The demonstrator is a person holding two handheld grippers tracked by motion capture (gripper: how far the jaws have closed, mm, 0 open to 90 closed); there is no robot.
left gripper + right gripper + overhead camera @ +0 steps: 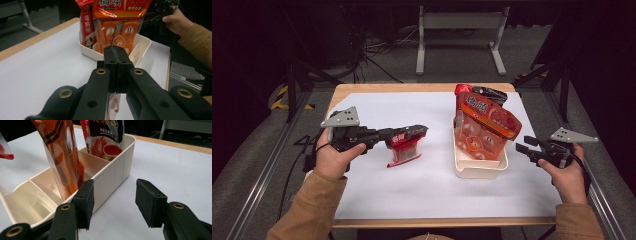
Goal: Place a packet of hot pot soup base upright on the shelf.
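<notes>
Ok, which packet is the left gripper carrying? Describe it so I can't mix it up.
On the white table sheet, look left of the cream divided bin. The left gripper is shut on the top edge of a small red-and-clear packet. Unlike the orange pouch and the others standing in the bin, it hangs alone outside it.

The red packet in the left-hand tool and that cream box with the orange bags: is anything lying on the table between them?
No. In the high view, only bare white table cover lies between the red packet held by the left gripper and the cream box.
</notes>
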